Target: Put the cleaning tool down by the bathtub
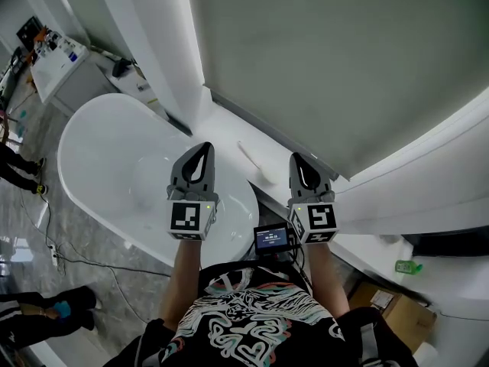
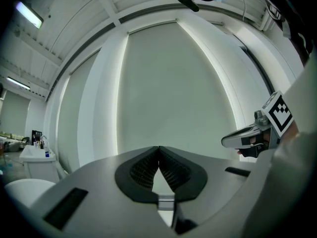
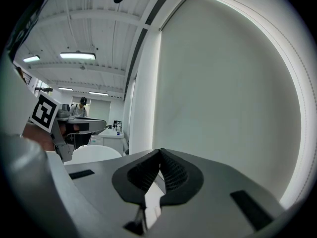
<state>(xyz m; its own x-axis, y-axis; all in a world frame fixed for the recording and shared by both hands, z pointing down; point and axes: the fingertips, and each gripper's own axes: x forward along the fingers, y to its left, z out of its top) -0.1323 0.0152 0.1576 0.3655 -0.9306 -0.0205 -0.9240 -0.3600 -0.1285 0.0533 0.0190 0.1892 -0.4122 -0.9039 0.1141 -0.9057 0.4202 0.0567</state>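
Note:
A white long-handled cleaning brush (image 1: pixel 252 163) lies on the white ledge (image 1: pixel 221 125) between the oval bathtub (image 1: pixel 107 151) and the window blind. In the head view it shows between my two grippers, and neither touches it. My left gripper (image 1: pixel 204 147) is held level over the tub's near end, its jaws shut and empty (image 2: pixel 158 148). My right gripper (image 1: pixel 297 158) hovers beside it over the ledge, also shut with nothing between its pads (image 3: pixel 160 152). Each gripper view faces the blind and catches the other gripper at its edge.
A grey roller blind (image 1: pixel 328 60) fills the wall ahead. A vanity cabinet (image 1: pixel 57 67) stands beyond the tub's far end. Cables (image 1: pixel 76 262) trail on the marble floor, where other people's legs (image 1: pixel 19 167) show. A cardboard box (image 1: pixel 397 308) and a green bottle (image 1: pixel 409 266) sit at the right.

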